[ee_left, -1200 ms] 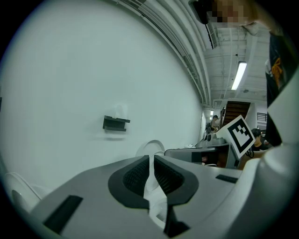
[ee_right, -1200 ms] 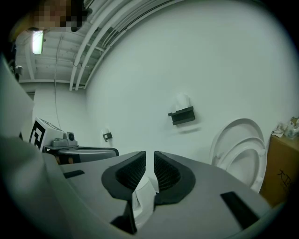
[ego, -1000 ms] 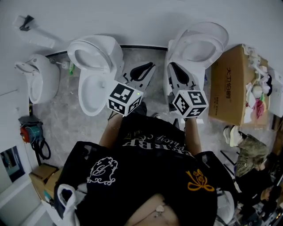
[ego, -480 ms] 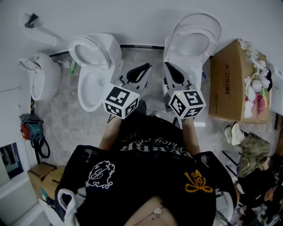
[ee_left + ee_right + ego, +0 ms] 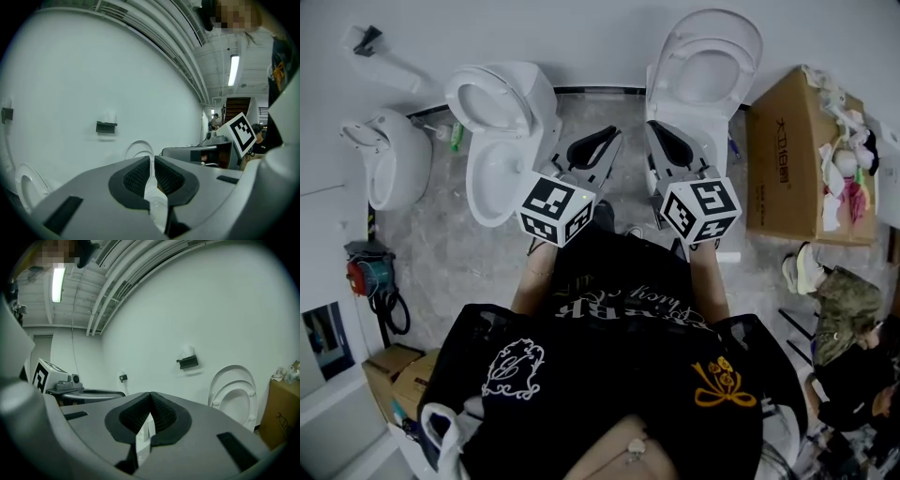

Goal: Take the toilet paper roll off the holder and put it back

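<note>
My right gripper (image 5: 150, 394) is closed on nothing; my left gripper (image 5: 152, 159) stands slightly parted, empty. Beyond the jaws, the holder (image 5: 187, 363) carries its roll (image 5: 187, 351); rightward, a cardboard box (image 5: 780, 159) holds cloths (image 5: 848, 173).

Mottled grey floor (image 5: 441, 258), two toilets (image 5: 499, 141), cardboard box (image 5: 787, 159)

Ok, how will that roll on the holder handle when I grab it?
The roll appears to be white paper, so probably light and squashy; grip gently. It seems to stand upright on the holder, so a nudge may tip it, and then it could roll. It's far and small, so this is tentative.
</note>
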A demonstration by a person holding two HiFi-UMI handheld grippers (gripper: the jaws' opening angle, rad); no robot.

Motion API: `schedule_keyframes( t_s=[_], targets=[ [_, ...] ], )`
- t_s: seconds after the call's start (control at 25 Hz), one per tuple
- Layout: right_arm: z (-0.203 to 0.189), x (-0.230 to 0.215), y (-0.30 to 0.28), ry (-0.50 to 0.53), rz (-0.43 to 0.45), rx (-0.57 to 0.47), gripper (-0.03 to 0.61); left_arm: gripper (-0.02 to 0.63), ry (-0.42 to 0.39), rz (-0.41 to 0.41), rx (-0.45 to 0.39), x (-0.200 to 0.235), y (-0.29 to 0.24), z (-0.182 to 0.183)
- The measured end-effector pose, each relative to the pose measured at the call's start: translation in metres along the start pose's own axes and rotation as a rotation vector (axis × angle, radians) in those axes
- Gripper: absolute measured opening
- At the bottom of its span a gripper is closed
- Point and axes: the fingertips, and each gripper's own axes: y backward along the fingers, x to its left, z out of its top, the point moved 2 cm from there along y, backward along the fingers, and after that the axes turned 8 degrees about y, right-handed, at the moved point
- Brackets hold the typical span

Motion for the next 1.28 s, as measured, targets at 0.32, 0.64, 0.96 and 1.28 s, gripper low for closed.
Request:
schedule_keyframes(
  t_s=[0.32, 0.64, 0.96, 1.28],
  targets=[
    [-0.007, 0.008, 0.013, 0.006, -0.029, 0.016, 0.014, 0.044, -0.006, -0.019, -0.01, -0.014, 0.014, -0.006],
    [-0.008, 0.016, 0.015, 0.013, -0.029, 0.028, 0.014, 0.044, -0.011, -0.023, -0.023, -0.018, 0.024, -0.005],
    [-0.009, 0.026, 0.01, 0.032, -0.017, 0.036, 0.014, 0.044, -0.018, -0.036, -0.032, -0.016, 0.028, -0.003],
    [-0.01, 0.032, 0.012, 0.048, -0.013, 0.041, 0.014, 0.044, -0.023, -0.051, -0.033, -0.02, 0.03, -0.005]
  ],
)
